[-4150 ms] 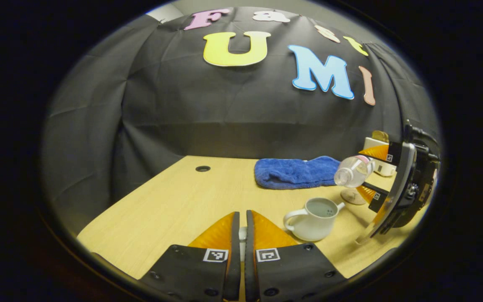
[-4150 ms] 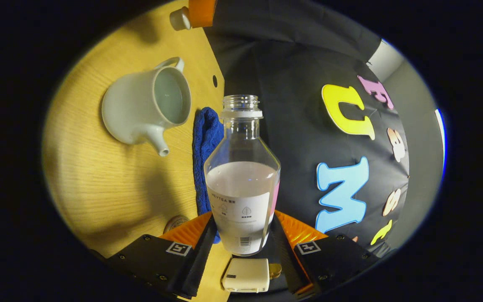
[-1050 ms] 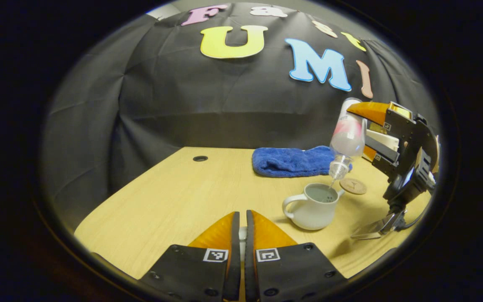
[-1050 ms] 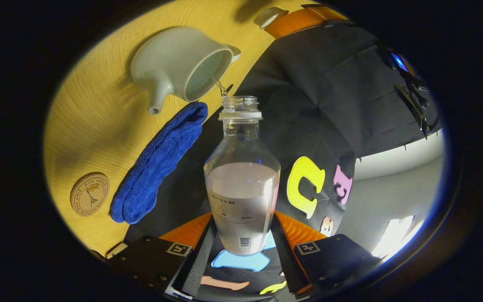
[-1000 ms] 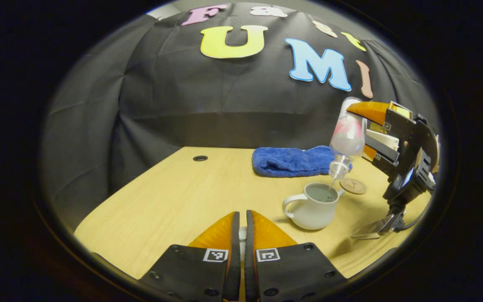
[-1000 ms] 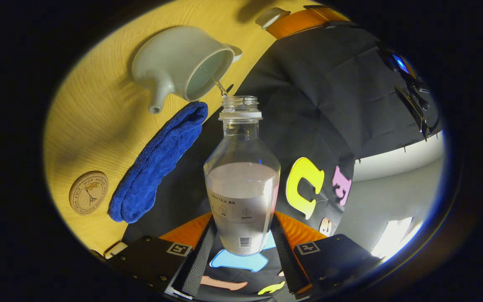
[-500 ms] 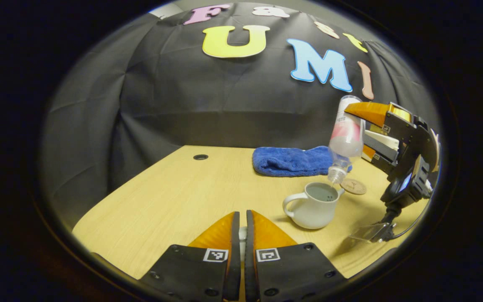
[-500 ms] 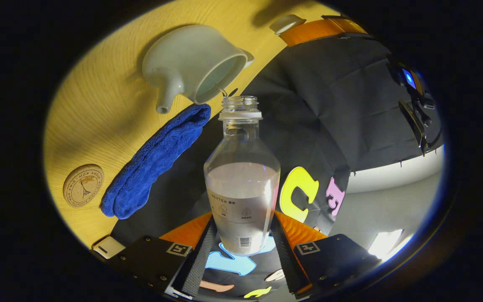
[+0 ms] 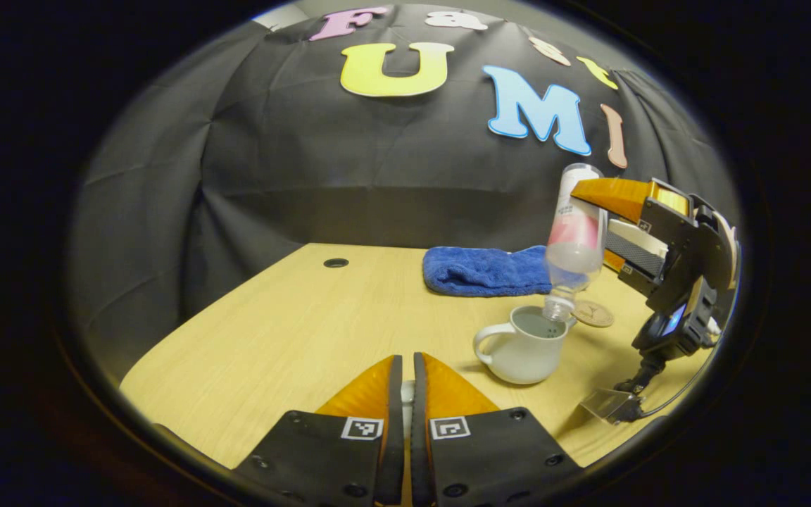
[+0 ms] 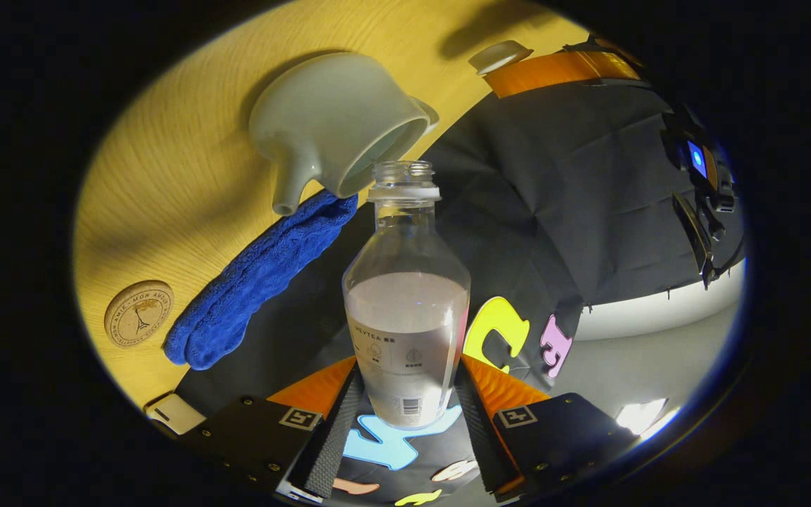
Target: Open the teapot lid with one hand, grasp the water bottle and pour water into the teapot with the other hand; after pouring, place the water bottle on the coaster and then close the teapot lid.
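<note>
Up close in the left gripper view, the left gripper (image 9: 403,394) has its two fingers pressed nearly together on a small white object, probably the teapot lid (image 9: 406,393), though too little shows to be sure. Farther off on the pale wooden table (image 9: 293,331), the round white ceramic teapot (image 9: 522,347) stands open. The clear plastic water bottle (image 9: 574,236) is tipped steeply above it, neck down at the rim, held by the right gripper (image 9: 620,225). A folded blue towel (image 9: 486,271) lies behind, and the round cork coaster (image 9: 593,314) sits just beside the teapot.

Turning to the right gripper view, the right gripper (image 10: 405,394) clamps the water bottle (image 10: 405,310) low on its labelled body, its mouth at the teapot (image 10: 335,120) opening. The coaster (image 10: 138,314) lies past the towel (image 10: 258,271).

Since the mouth sits near the rim's edge, a slight drift could spill water onto the table. The steep tilt could also let the smooth bottle slip.
</note>
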`<state>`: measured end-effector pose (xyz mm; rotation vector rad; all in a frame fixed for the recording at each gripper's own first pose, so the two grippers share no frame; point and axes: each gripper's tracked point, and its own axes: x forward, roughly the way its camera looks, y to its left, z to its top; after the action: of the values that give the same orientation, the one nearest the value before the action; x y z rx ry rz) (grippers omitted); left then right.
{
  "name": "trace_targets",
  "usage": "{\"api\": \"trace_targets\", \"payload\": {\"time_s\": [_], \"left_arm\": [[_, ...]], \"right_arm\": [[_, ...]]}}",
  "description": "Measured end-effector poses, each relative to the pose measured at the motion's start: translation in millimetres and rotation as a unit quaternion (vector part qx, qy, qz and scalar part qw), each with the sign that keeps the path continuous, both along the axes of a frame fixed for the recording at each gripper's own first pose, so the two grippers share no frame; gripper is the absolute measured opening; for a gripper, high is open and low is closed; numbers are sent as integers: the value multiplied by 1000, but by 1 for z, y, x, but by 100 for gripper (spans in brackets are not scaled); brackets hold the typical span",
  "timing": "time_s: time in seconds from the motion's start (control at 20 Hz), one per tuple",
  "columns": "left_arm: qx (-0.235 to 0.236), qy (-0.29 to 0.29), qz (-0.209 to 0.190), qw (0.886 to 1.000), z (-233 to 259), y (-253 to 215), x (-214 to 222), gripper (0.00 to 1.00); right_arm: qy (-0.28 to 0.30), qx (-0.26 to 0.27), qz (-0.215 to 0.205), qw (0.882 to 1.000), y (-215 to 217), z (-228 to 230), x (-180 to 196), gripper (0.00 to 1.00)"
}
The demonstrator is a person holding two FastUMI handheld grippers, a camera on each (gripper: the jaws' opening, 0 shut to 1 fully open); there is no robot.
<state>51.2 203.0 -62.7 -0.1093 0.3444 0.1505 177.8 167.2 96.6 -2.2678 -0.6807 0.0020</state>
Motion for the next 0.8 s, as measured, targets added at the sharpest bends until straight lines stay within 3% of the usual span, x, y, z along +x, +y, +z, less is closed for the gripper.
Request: {"api": "trace_targets", "payload": {"time_s": [0.25,0.4,0.6,0.8], "left_arm": [[-2,-1,0,1000,0,0,0,11],[-1,-1,1,1000,1,1,0,10],[-2,-3,3,1000,3,3,0,11],[0,-2,4,1000,3,3,-1,11]], "right_arm": [[62,66,-33,995,-15,-13,9,76],[106,140,-51,983,-33,-24,8,76],[189,267,-71,942,-47,-36,9,76],[263,395,-76,877,-56,-39,4,76]]}}
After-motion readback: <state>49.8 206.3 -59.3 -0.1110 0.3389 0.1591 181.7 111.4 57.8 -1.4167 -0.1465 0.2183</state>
